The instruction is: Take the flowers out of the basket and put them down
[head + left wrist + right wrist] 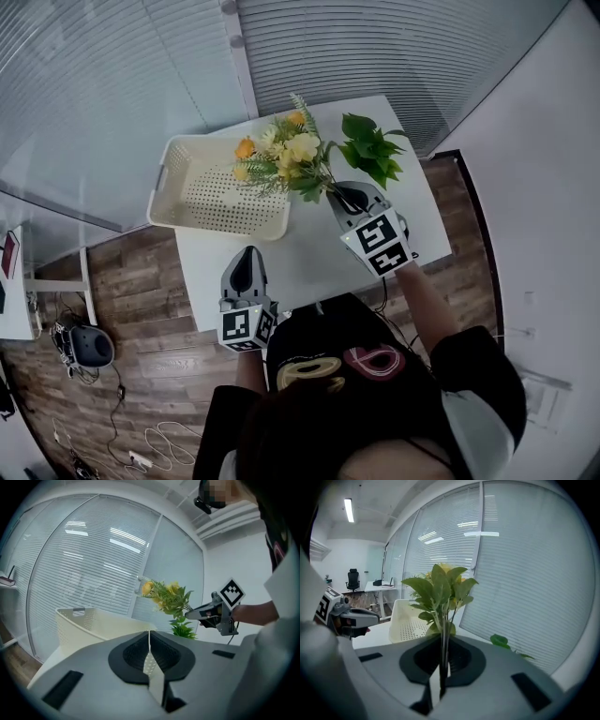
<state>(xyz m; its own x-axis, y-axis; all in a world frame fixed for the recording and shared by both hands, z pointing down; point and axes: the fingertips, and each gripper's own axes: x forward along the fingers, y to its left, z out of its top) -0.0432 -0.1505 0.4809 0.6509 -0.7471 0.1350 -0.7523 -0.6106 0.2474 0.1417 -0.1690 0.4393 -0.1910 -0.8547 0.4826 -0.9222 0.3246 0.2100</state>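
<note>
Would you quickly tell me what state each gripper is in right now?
Left gripper: closed, holding nothing.
Right gripper: closed on the stems of the flowers.

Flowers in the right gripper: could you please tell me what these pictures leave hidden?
- Stem ends of the flowers: right gripper view, buried between the shut jaws of the right gripper.
- Inside of the basket: left gripper view, behind its own wall.
- Base of the green plant: head view, under its leaves and the right gripper; potted or loose, cannot tell.
</note>
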